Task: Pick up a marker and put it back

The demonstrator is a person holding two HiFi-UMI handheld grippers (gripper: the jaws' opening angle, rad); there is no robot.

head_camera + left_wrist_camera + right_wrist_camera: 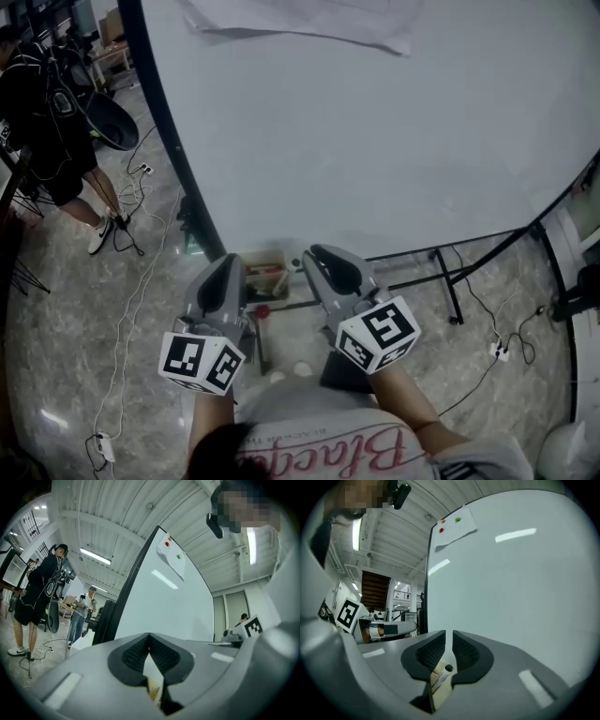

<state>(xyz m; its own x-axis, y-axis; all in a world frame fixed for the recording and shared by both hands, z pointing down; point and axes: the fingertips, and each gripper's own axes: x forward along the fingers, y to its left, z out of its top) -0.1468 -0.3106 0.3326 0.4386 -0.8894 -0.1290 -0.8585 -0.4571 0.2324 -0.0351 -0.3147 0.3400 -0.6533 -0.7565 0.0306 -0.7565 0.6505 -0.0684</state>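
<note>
**Marker nipped in right tongs**

White barrel, black end: marker (442,674) pinched low between the ribbed dark pads of the right gripper (451,637), close before a glossy whiteboard (511,573). Label print too small to read. Left gripper (149,639) closed on nothing, tips touching. Wooden box (265,267) between both grippers, at the board's foot.

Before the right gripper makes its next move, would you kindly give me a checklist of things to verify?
1. White marker with a black end sits between the jaws of the right gripper: ok.
2. Those jaws are closed against the marker's sides: ok. Whether the hold is firm: cannot tell.
3. Left gripper has its jaws together and empty: ok.
4. Tan box lies between the two grippers, below the large whiteboard: ok.
5. Standing person is well away from both grippers: ok.
</note>
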